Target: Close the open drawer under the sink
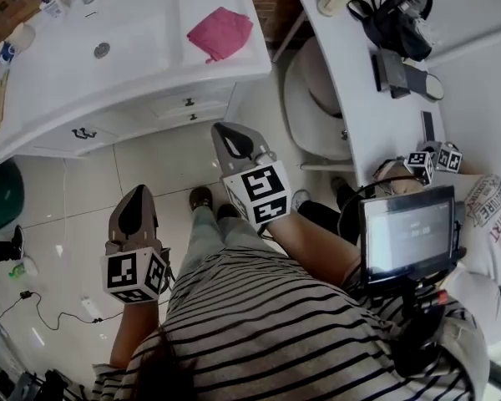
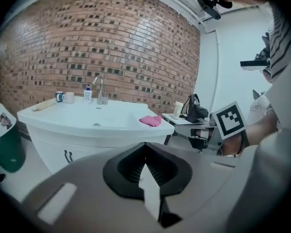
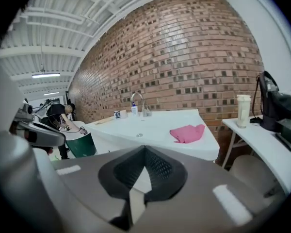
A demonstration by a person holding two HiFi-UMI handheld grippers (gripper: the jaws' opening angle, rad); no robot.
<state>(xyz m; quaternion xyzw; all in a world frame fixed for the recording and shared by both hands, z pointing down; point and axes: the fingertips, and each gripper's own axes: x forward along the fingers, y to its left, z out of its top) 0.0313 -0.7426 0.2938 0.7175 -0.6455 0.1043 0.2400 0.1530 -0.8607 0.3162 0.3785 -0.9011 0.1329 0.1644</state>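
Currently: left gripper (image 1: 136, 215) & right gripper (image 1: 235, 144) both pressed together, empty.
Drawer (image 1: 210, 98) under sink top (image 1: 33, 98), just ahead of right gripper; rigid, prob. light on runners. Push flat on front near handle (image 1: 189, 103).
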